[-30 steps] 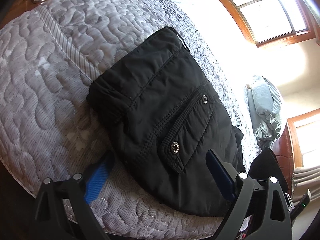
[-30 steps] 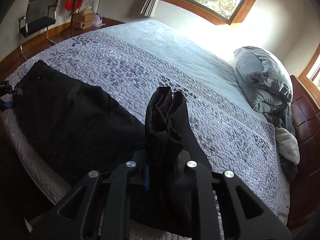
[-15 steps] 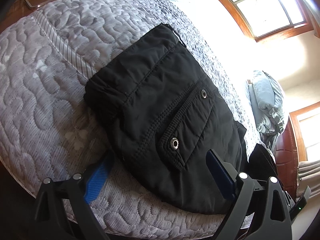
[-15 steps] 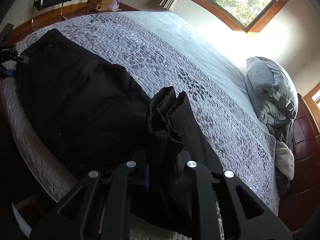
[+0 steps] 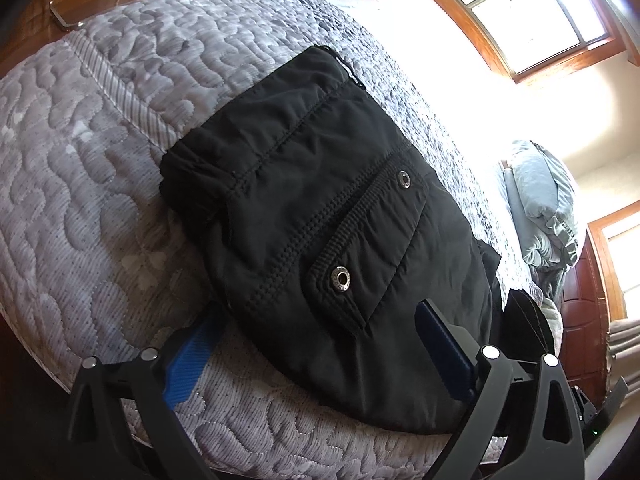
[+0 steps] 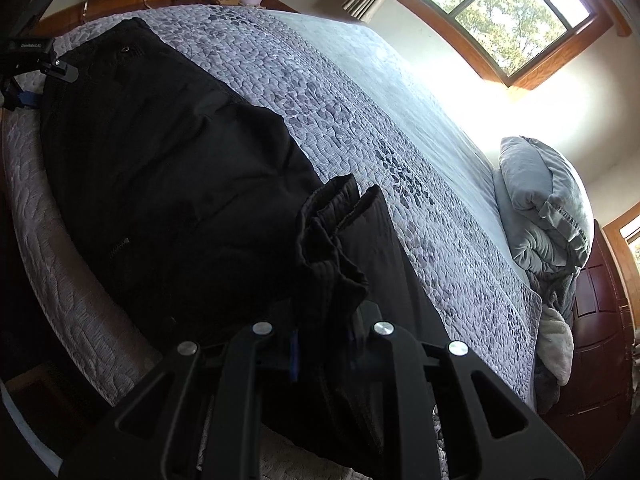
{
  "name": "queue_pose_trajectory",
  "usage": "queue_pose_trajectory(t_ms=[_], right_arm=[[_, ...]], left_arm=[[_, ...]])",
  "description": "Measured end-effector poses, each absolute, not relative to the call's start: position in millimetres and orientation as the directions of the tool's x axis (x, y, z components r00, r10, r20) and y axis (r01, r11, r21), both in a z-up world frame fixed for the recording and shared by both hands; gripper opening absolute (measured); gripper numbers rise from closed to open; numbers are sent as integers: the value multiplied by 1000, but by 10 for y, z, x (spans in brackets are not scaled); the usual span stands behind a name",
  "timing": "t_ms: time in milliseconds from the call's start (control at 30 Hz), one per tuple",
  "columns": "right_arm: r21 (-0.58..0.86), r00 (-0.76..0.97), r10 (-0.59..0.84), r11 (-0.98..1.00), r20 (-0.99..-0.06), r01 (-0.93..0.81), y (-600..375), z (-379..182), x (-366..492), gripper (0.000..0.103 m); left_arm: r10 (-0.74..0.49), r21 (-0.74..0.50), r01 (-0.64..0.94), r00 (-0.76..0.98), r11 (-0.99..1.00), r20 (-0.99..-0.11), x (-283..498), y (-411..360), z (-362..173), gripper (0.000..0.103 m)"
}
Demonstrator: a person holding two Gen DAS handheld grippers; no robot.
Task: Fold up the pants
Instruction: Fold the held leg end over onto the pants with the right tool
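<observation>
My right gripper [image 6: 322, 354] clamps the hem end of the pants [image 5: 320, 216]; they run lengthwise along the bed [image 5: 80, 168] edge, waistband toward my left gripper [image 5: 316, 344], whose jaws gape empty.

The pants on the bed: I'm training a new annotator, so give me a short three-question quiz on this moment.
1. True or false: the right gripper is shut on the leg end of the pants.
2. The left gripper is: A) open, astride the pants' near edge; B) shut on the waistband; C) out of view.
3. Fill in: the pants lie on a gray ___.

Key: 1 true; 2 A; 3 quilt.
</observation>
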State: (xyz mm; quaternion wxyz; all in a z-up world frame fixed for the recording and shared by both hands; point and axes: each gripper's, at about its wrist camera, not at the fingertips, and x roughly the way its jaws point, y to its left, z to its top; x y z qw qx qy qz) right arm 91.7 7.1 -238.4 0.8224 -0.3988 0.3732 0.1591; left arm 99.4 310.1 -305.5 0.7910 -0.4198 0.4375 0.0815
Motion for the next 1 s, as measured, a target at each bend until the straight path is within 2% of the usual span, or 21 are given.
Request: queue_pose_trajectory(t_ms=[1000], right_arm=[[-685,700,-126,383,-703,-620,459,-3067,684,15]], left_arm=[[-237,-608,-482,626,632,-743,966,3037,-3138,99]])
